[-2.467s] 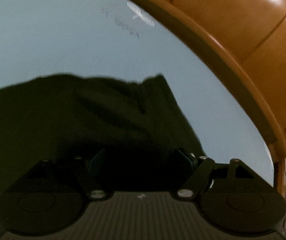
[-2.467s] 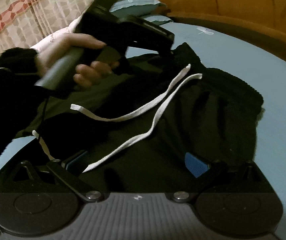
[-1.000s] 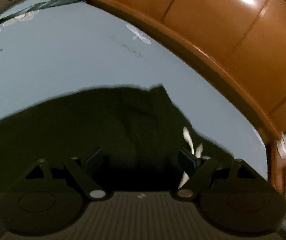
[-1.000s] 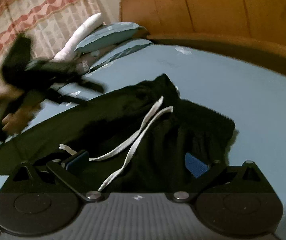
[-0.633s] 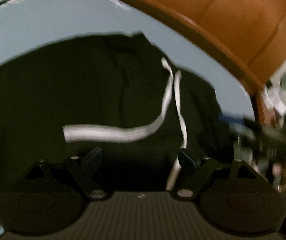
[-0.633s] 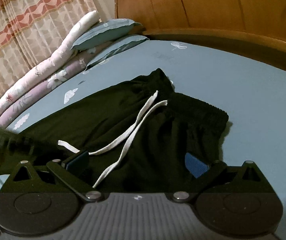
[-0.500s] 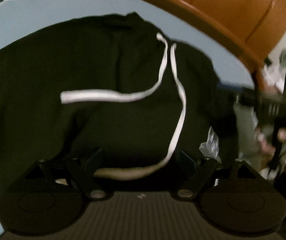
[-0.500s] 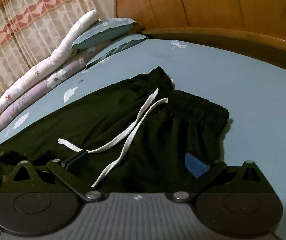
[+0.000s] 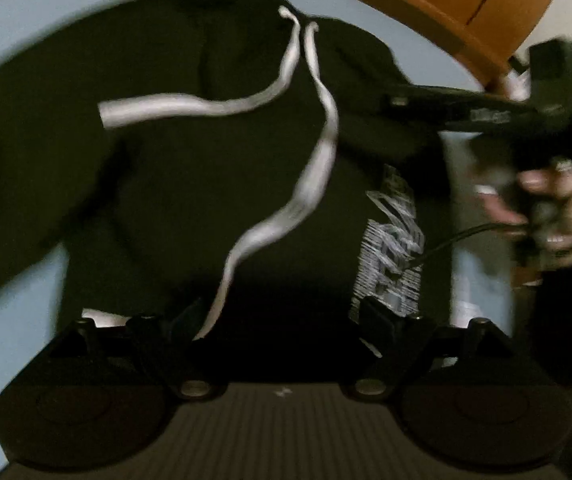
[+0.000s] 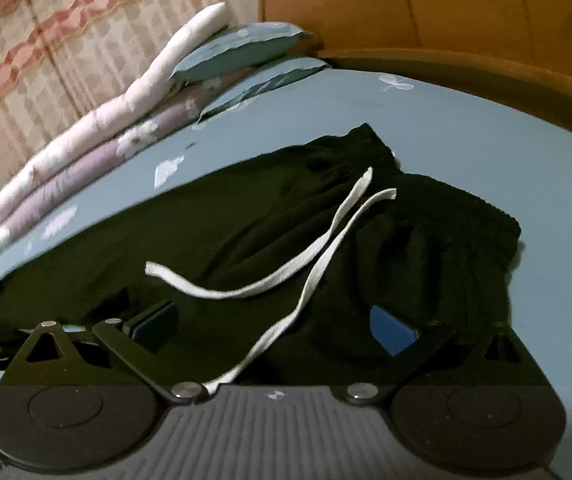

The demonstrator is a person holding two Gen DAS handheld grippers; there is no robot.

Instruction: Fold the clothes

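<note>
We see a white printed logo (image 9: 392, 240) on the black shorts (image 9: 166, 184), just beyond the left claw's (image 9: 282, 316) right finger, too blurred to read.

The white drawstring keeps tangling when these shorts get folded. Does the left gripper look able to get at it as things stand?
Probably yes. The left gripper is open just above the black shorts, and one end of the white drawstring runs down beside its fingers with nothing lying over it.
</note>
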